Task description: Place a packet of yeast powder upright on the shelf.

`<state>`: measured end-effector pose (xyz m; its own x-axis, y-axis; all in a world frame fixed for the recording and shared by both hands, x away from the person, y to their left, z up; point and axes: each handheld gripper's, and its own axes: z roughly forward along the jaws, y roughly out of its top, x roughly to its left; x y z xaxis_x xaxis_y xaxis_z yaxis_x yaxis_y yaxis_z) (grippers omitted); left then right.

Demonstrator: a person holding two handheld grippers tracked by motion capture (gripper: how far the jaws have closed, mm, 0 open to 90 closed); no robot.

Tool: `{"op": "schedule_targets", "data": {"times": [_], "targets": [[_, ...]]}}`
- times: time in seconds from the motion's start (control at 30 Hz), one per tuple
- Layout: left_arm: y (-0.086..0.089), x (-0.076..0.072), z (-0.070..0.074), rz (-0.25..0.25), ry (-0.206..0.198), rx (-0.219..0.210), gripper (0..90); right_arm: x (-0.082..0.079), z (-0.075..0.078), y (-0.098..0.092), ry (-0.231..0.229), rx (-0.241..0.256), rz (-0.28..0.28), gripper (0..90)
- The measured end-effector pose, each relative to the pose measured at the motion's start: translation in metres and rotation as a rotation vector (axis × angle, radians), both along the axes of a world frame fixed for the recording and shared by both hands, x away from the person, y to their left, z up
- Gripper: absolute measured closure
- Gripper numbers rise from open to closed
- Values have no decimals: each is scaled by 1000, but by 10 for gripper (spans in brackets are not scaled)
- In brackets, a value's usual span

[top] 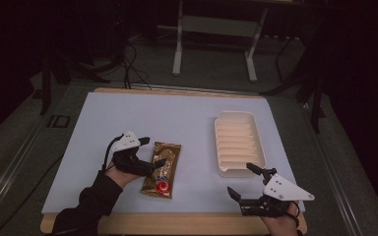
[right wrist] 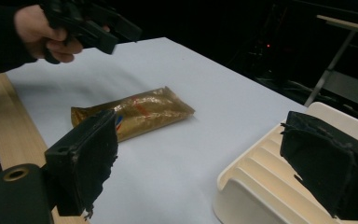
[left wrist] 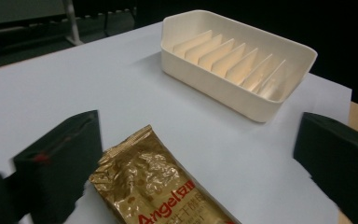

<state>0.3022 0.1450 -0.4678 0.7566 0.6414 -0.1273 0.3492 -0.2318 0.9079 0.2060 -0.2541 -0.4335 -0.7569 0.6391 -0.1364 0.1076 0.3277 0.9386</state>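
Note:
A gold foil snack packet [top: 162, 169] with red print lies flat on the white table cover, left of centre. My left gripper [top: 152, 151] hovers open at the packet's left edge. In the left gripper view the packet's end [left wrist: 163, 186] lies between the two wide-apart jaws of that gripper [left wrist: 198, 135]. A cream ribbed tray [top: 220, 147] stands to the right, empty. My right gripper [top: 241, 179] is open near the table's front edge, just before the tray's near end. In the right gripper view this gripper [right wrist: 200, 140] holds nothing, with the packet [right wrist: 140, 112] ahead and the tray [right wrist: 261, 177] at its right jaw.
The white cover [top: 177, 118] lies on a wooden table whose edge [top: 177, 223] shows at the front. Behind the table, a white frame [top: 177, 44] and cables [top: 128, 64] sit on the dark floor. A hand with the left gripper [right wrist: 88, 23] appears far off in the right gripper view.

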Motion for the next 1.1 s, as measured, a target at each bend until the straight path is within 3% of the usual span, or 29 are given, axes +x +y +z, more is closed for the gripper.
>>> {"op": "schedule_targets", "data": {"times": [0.07,0.17,0.33,0.5,0.57,0.63,0.67,0.73,0.8,1.1], "targets": [[0,6,-1,5,9,-12,42,0,0,0,-1,-4,1,110],[-3,17,-4,37,24,3,54,1,-1,1,6,-6,6,111],[-7,27,-11,36,55,6,120,1,-2,0,13,-5,7,121],[-11,39,-24,88,100,15,164,1,-3,0,11,-3,11,121],[-13,45,-31,102,135,32,175,1,-3,-1,17,0,12,121],[-13,45,-31,102,135,32,184,2,-3,-1,18,0,13,121],[-15,49,-36,111,157,62,184,2,-3,-1,18,0,13,122],[-16,52,-41,125,189,84,204,2,-4,-1,17,-4,11,127],[-17,55,-45,143,198,114,215,2,-4,-1,15,-8,10,127],[-19,65,-59,174,254,137,232,2,-5,-1,19,-13,9,128]]}}
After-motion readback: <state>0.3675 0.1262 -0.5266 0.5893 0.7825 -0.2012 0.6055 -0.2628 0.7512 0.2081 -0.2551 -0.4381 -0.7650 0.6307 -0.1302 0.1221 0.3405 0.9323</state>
